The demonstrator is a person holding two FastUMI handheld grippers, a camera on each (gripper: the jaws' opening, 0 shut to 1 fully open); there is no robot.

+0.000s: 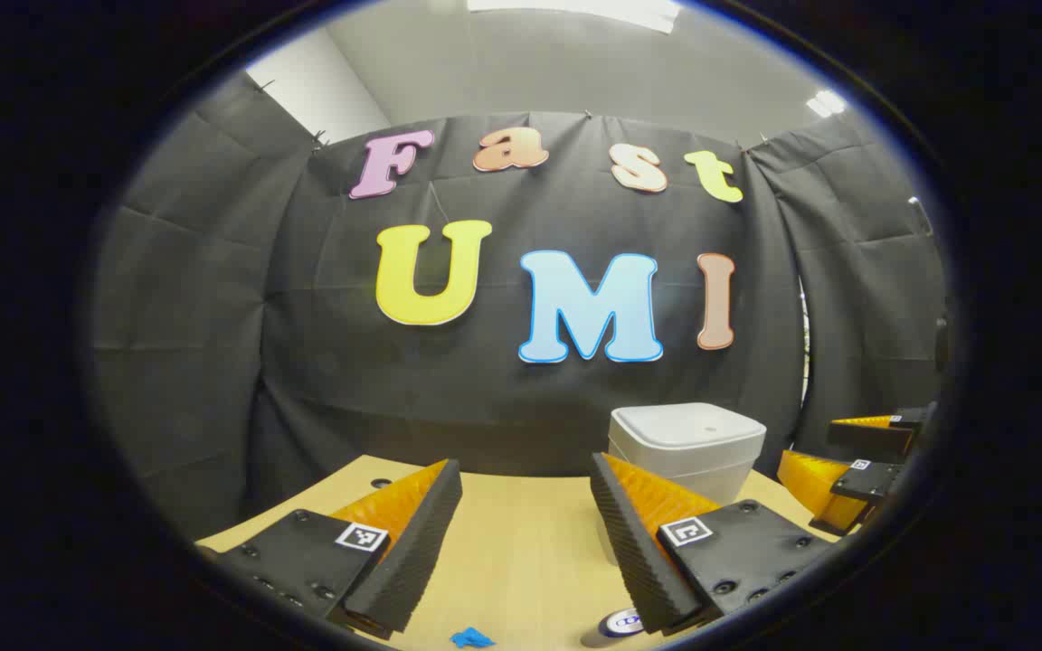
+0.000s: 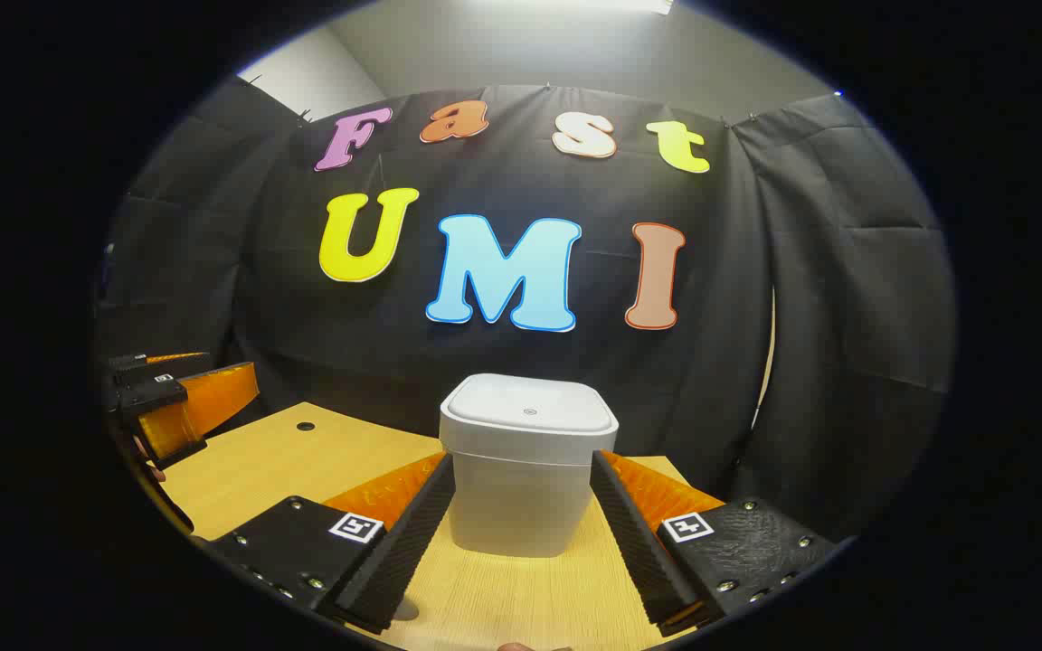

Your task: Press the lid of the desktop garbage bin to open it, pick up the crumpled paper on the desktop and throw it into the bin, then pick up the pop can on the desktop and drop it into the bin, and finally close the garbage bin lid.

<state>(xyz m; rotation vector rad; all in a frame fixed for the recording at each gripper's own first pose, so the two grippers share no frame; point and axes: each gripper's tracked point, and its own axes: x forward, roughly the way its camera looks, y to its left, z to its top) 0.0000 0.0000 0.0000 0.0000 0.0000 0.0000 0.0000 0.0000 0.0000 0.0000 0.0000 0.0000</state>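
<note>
While ahead of the right gripper (image 2: 521, 533), lidded bin (image 2: 521, 470) (apart, centred).

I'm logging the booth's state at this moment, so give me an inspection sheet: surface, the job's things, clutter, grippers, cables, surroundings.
Surface: light wooden desktop with a small round hole near its far left corner.
Job's things: white square plastic garbage bin stands upright, its white lid shut. A pop can's top shows at the bottom edge of the left gripper view. Crumpled paper: nothing seen.
Clutter: a small blue scrap lies on the desktop; what it is, I cannot tell.
Grippers: left gripper open, holding nothing; right gripper open, the bin in line between its fingers, contact unclear.
Cables: nothing seen.
Surroundings: black cloth wall, grey ceiling with lights.
</note>
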